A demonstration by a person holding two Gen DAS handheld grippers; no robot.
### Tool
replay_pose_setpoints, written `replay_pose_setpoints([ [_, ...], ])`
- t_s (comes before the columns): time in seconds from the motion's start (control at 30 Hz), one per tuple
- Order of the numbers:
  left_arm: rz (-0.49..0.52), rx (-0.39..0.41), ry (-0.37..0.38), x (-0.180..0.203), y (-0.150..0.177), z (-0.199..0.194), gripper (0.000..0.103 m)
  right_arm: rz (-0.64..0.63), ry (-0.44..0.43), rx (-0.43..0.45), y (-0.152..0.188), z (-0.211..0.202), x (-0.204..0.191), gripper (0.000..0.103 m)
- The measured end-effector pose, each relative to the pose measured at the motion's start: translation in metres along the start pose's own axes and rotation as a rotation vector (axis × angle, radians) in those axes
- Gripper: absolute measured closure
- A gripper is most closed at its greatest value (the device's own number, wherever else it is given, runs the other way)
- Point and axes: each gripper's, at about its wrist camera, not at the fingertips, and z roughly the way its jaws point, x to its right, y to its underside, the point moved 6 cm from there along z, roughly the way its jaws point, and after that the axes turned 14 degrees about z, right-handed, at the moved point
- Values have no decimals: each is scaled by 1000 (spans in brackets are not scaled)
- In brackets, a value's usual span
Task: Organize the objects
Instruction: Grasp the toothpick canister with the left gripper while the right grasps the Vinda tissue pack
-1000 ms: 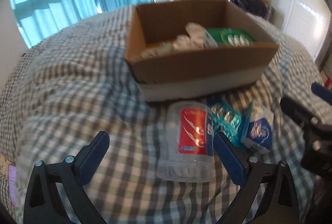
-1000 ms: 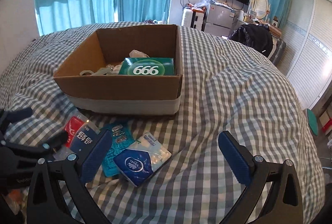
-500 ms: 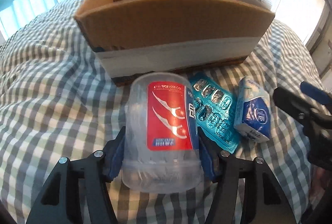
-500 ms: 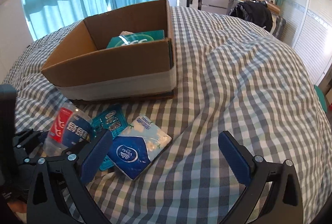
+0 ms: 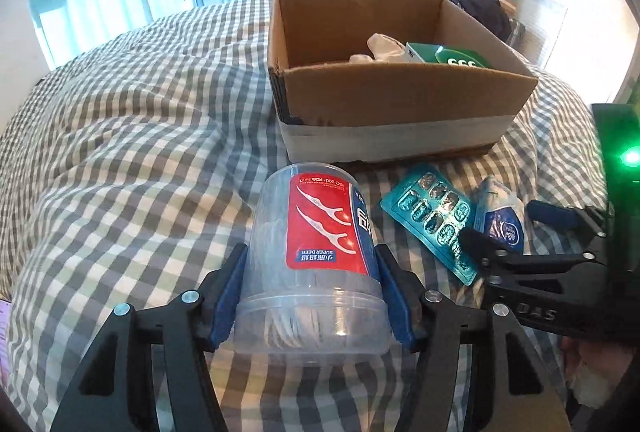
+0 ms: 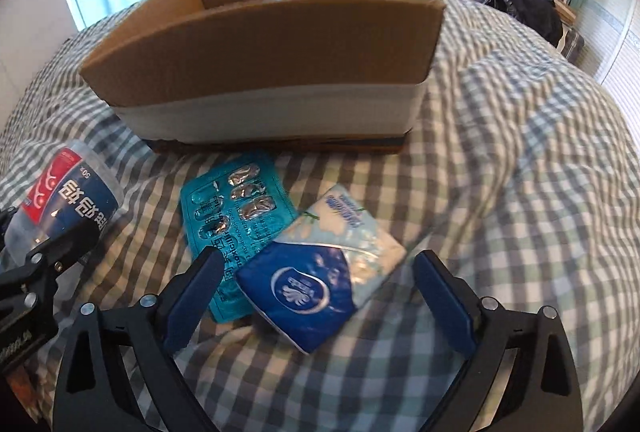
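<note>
My left gripper point(image 5: 312, 292) is shut on a clear floss-pick jar point(image 5: 320, 256) with a red and blue label, held just above the checked bedcover; the jar also shows in the right wrist view point(image 6: 66, 200). My right gripper point(image 6: 316, 296) is open, its fingers on either side of a blue and white tissue pack point(image 6: 320, 272) that lies on the cover. A teal blister pack point(image 6: 236, 224) lies partly under the tissue pack. The cardboard box point(image 5: 400, 92) stands just behind them and holds a green "666" box point(image 5: 452, 58) and white items.
The checked bedcover point(image 5: 140, 152) bulges around the box. The right gripper body point(image 5: 560, 264) is close to the right of the jar. Curtains, a TV and furniture stand far behind the bed.
My left gripper closed on the floss-pick jar and lifted it slightly. My right gripper moved down and forward until its open fingers straddle the tissue pack.
</note>
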Motion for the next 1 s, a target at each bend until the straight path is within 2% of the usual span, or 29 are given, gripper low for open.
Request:
replay_pose_setpoints([
  [0.03,-3,-2,3,-2,0,1,40,-2,11,-12,1,4,0,12],
  [0.1,-13,-4,11,-4,1,3,40,-4,34,-27,2,9,0,14],
  [0.27,-4,-8,20,0,2,5,40,-15,39,-8,4,1,-2,26],
  [0.6,12,-14,-5,9,2,-8,40,-50,-26,55,18,-38,-14,28],
  [1.0,17,69,-28,27,-11,-72,40,-29,-59,165,18,-110,3,29],
])
